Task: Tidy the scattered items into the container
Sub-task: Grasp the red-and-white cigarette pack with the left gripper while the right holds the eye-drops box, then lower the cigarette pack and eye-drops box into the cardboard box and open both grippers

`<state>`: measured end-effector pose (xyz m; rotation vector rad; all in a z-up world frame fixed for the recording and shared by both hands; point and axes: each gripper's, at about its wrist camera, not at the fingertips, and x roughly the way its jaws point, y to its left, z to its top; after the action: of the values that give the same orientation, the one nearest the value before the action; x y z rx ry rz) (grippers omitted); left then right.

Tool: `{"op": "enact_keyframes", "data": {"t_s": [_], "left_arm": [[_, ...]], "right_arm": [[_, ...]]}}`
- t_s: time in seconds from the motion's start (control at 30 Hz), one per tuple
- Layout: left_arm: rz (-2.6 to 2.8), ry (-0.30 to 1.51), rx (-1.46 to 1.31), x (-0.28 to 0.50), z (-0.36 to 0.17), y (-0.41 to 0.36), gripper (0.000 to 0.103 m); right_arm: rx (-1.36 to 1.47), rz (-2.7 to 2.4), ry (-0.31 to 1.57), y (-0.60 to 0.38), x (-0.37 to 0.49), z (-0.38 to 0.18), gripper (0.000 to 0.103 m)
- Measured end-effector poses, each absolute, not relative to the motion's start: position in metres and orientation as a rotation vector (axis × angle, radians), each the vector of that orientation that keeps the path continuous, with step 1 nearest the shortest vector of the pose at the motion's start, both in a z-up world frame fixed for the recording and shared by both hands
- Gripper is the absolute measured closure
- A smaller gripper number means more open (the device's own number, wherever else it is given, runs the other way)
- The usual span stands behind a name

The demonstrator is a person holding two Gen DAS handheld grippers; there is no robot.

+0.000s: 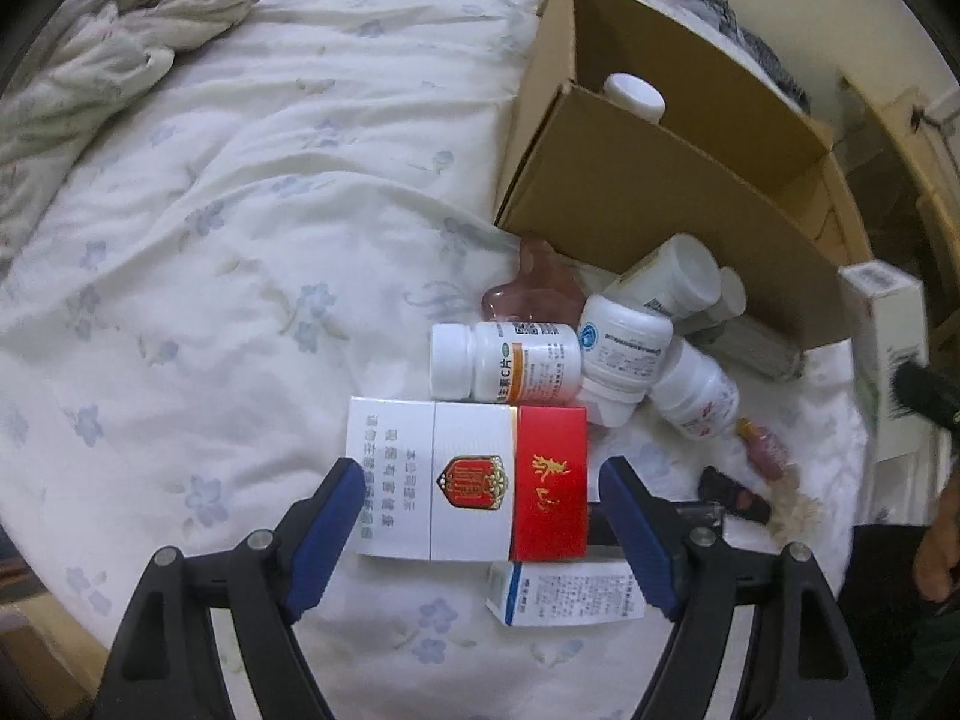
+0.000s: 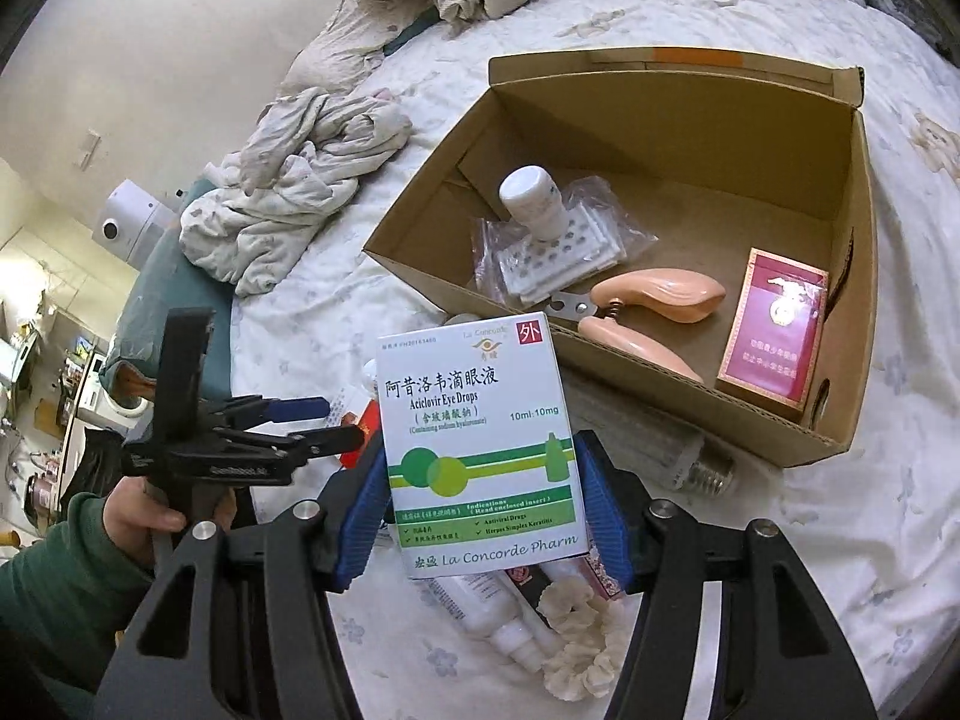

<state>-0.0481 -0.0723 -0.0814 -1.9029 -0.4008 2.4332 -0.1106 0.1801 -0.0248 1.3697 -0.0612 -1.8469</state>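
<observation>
My right gripper (image 2: 483,501) was clamped on the Aciclovir eye drops box (image 2: 477,432), its blue pads pressing the box's 2 side walls and holding it upright above the bedspread (image 2: 870,528), just in front of the near wall of the cardboard box (image 2: 843,312). Inside that open box I saw a white pill bottle (image 2: 534,201) lying on a clear bag of blister sheets (image 2: 558,246), a peach-coloured handled clipper tool (image 2: 654,297) and a pink cigarette pack (image 2: 774,330) leaning at the right wall. Below the held box lay a cream scrunchie (image 2: 579,636) and a white squeeze bottle (image 2: 486,612).

My left gripper (image 1: 474,531) had its fingers apart, straddling a white-and-red cigarette pack (image 1: 468,480) that lay flat on the bedspread; whether the pads touched it I could not tell. Beyond it lay a vitamin C bottle (image 1: 504,369) on its side, touching 3 more white bottles (image 1: 630,345) heaped against the cardboard box's outer wall, with a pink translucent piece (image 1: 528,288) behind them. A small blue-and-white medicine carton (image 1: 564,594) lay near the right finger
</observation>
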Motion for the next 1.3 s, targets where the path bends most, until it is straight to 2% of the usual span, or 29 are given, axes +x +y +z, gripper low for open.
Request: {"op": "enact_keyframes", "data": {"t_s": [0.33, 0.4, 0.43, 0.53, 0.73, 0.87, 1.03, 1.3], "left_arm": [[2.377, -0.117, -1.956, -0.044, -0.073, -0.044, 0.022], [2.373, -0.095, -1.963, -0.043, -0.070, -0.040, 0.014], [2.367, -0.087, -1.984, -0.044, -0.072, -0.039, 0.014], [2.396, -0.089, -2.054, -0.049, -0.079, -0.046, 0.014], [2.346, -0.243, -2.125, -0.053, -0.098, -0.060, 0.012], [2.309, -0.155, -2.179, -0.053, -0.116, -0.052, 0.012], [2.314, -0.327, -2.186, -0.048, -0.117, -0.067, 0.012], [2.359, -0.198, -2.098, -0.035, -0.094, -0.059, 0.013]], "right_arm": [[1.382, -1.849, -0.052, 0.182, -0.113, -0.025, 0.040], [1.381, -1.849, -0.054, 0.182, -0.113, -0.025, 0.039], [1.381, -1.848, -0.054, 0.182, -0.113, -0.024, 0.039], [1.379, -1.847, -0.056, 0.183, -0.113, -0.024, 0.040], [1.377, -1.845, -0.063, 0.184, -0.115, -0.023, 0.039], [1.374, -1.844, -0.063, 0.183, -0.115, -0.022, 0.040], [1.373, -1.846, -0.078, 0.187, -0.117, -0.021, 0.040], [1.357, -1.848, -0.089, 0.187, -0.119, -0.015, 0.040]]}}
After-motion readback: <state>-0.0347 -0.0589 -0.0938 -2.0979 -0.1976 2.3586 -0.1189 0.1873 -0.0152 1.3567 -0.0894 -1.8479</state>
